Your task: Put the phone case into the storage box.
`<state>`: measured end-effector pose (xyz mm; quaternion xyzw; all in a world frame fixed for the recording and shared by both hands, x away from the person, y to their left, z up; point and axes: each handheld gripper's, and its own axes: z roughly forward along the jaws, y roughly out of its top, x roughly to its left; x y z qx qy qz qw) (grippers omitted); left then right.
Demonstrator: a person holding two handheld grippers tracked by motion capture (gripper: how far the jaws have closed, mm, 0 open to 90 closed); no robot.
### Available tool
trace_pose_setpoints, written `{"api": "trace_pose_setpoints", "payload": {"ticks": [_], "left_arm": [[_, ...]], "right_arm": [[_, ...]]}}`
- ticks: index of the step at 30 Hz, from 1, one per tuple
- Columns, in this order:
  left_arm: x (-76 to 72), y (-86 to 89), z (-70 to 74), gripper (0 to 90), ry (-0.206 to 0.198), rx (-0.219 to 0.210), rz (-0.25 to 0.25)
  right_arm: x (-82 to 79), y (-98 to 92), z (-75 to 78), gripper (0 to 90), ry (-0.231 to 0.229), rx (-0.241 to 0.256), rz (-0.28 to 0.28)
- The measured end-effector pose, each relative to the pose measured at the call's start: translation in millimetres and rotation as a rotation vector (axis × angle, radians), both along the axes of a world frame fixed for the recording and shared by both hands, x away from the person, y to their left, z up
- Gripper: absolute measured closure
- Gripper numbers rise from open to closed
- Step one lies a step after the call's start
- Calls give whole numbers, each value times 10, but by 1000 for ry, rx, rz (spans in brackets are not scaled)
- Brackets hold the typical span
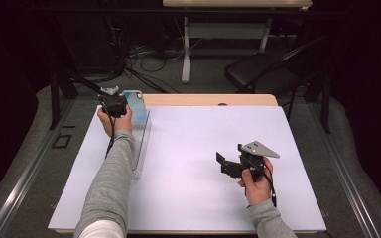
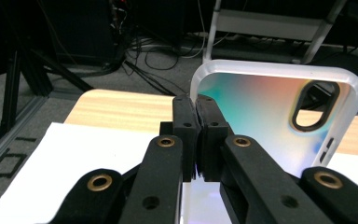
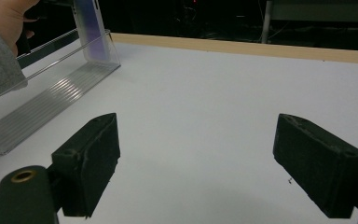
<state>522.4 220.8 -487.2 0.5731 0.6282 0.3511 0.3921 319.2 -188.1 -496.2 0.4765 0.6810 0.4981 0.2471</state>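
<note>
The place looks like a lab or recording studio. A wooden table (image 1: 213, 99) covered by a white sheet (image 1: 198, 163) stands on grey carpet, ringed by dark curtains. Loose cables (image 1: 144, 54) lie tangled on the floor behind it, beside a folding chair (image 1: 258, 72), a height-adjustable desk frame (image 1: 225, 32) and black stand legs (image 1: 62, 79).

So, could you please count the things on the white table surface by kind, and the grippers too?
Phone case, iridescent with a pale rim, standing in the stand: 1
Clear plastic stand, a long ridged tray: 1
Grippers: 2, the left gripper shut on the phone case, the right gripper open above the bare white table
Total: 4
</note>
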Motion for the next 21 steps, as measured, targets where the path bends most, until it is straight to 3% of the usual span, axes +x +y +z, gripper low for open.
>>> {"api": "trace_pose_setpoints", "payload": {"ticks": [10,21], "left_arm": [[-7,25,-59,883,0,-15,5],[-3,1,-65,871,-5,-2,-14]], "right_arm": [[4,16,-19,143,10,-1,5],[11,16,-32,144,13,-3,5]]}}
